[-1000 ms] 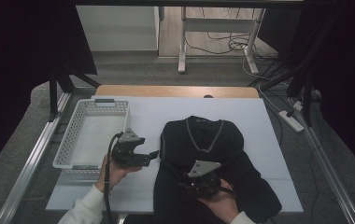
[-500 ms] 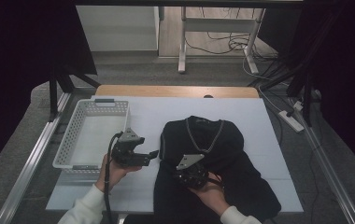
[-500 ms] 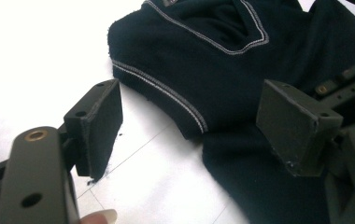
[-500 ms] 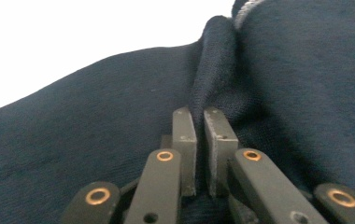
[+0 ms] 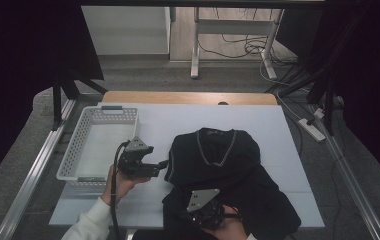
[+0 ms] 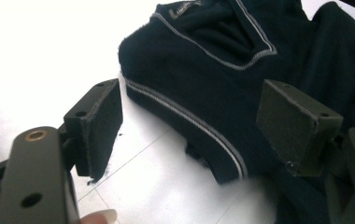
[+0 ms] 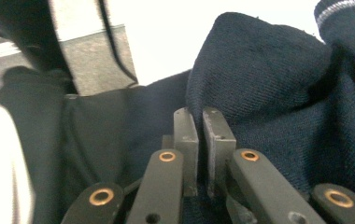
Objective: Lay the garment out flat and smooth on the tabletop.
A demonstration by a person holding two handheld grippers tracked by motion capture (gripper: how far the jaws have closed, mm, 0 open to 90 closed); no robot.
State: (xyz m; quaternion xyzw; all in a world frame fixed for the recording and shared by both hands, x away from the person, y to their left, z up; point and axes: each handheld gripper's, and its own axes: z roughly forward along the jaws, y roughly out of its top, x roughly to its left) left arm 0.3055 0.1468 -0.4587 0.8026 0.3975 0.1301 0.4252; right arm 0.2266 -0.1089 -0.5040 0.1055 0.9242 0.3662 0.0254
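Observation:
A dark navy V-neck sweater [image 5: 218,160] with pale trim lies crumpled on the white table [image 5: 278,125]. My left gripper [image 5: 164,167] hovers at the sweater's left edge, jaws open. In the left gripper view its pads [image 6: 96,121] straddle the striped hem of the sweater [image 6: 199,79] without touching it. My right gripper [image 5: 190,216] sits low at the table's front edge, over the sweater's lower part. In the right gripper view its jaws [image 7: 200,116] are shut, with a fold of the sweater [image 7: 269,79] bunched at their tips.
A white perforated basket [image 5: 73,150] stands at the table's left side, beside my left hand. A wooden strip [image 5: 188,97] borders the table's far edge. Metal rails run along both sides, and a power strip [image 5: 310,127] lies on the floor at right.
My right gripper has drawn back toward the table's front edge over the sweater's lower part. The left gripper has stayed where it was, still open.

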